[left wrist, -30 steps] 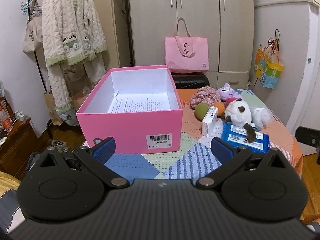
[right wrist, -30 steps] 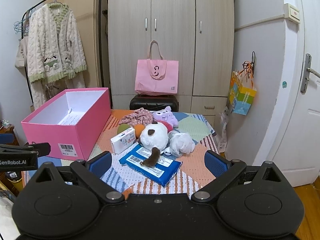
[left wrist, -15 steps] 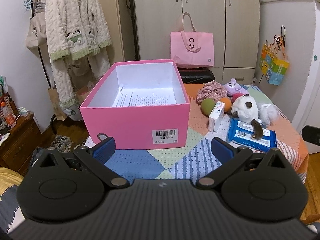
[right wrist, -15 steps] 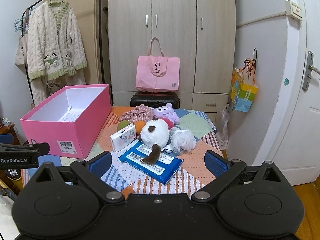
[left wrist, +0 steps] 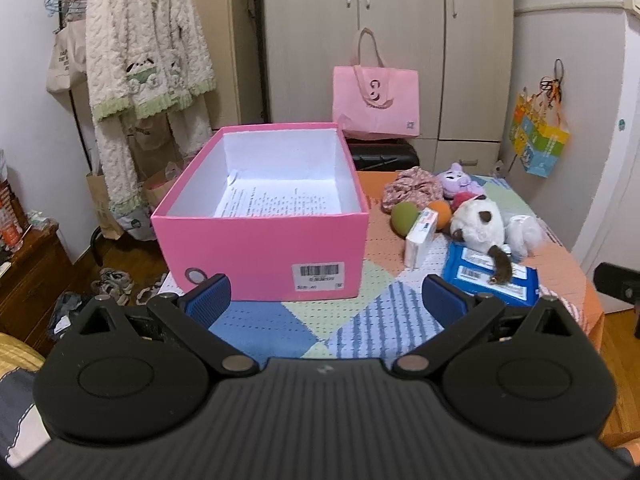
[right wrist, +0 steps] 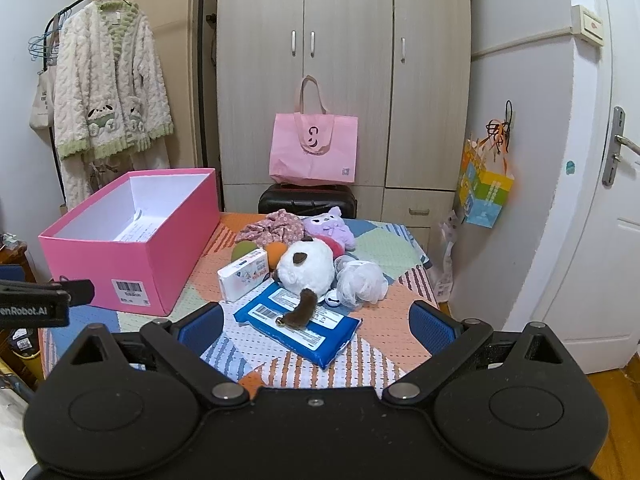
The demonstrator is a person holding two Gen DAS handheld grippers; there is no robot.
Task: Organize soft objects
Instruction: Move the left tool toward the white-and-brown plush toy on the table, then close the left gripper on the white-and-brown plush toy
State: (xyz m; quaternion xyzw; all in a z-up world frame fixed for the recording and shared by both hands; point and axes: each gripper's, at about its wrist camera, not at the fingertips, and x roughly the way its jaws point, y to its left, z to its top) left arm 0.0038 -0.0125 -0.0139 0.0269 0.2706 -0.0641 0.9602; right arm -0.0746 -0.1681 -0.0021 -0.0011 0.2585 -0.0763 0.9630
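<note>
Both the left gripper (left wrist: 326, 300) and right gripper (right wrist: 316, 322) hang with jaws apart, holding nothing. Ahead of the right jaws lie the plush (right wrist: 306, 266) and wipes (right wrist: 298, 328); the box (left wrist: 260, 220) faces the left. Grabbing the plush's tail could drag the wipes off the quilted table (right wrist: 384, 320). 1 wardrobe (right wrist: 344, 60) stands beyond.

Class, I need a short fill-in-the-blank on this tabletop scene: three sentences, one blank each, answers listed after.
1. The pink box holds only a printed sheet of ____.
2. The white plush toy's brown tail lies on the ____ wipes pack.
3. Both the left gripper and the right gripper are ____.

Answers: paper; blue; open
</note>
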